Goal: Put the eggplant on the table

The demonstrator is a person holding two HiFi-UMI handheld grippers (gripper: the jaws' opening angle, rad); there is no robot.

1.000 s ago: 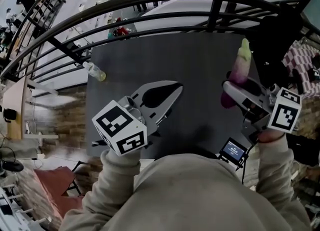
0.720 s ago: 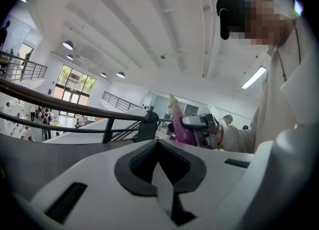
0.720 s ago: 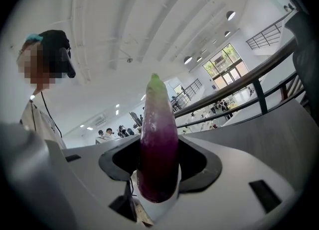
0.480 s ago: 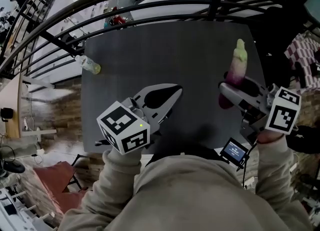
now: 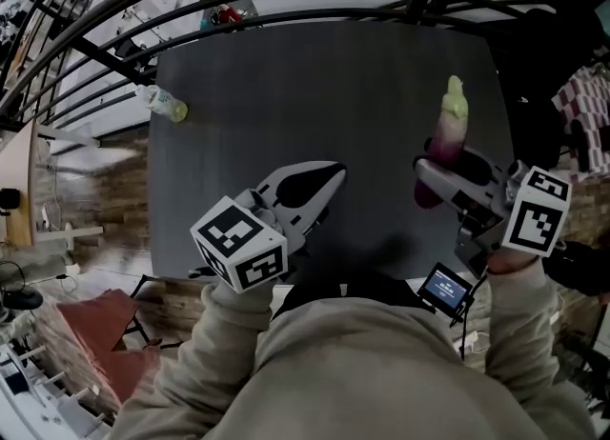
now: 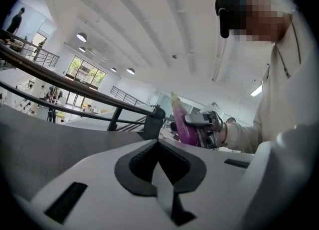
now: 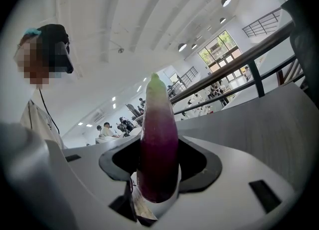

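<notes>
- Head view: the left gripper (image 5: 335,171), white with a marker cube at its back, has its jaws clenched tip to tip with nothing between them. It sits over the near middle of the dark grey square table (image 5: 286,76).
- To its right, the right gripper (image 5: 440,170) grasps the purple eggplant with the pale green tip (image 5: 451,124) low on its body. The eggplant's green end points away from the person, over the table's right part.
- Far to the left of the left gripper, at the table's edge, lies a small clear plastic bottle with a yellowish end (image 5: 162,103). Its contents cannot be made out, nor whether it rests on the table.
- A small lit screen (image 5: 445,288) hangs just below the right gripper. This view alone shows it and the bottle.
- Left gripper view: the pads meet at the tips and the hollow behind them is empty. Beyond them, the eggplant (image 6: 180,122) stands upright in the right gripper (image 6: 202,124), with a black railing (image 6: 75,92) behind the table.
- Right gripper view: the eggplant (image 7: 158,139) fills the gap between the jaws, both pads pressed on its sides, green tip uppermost.
</notes>
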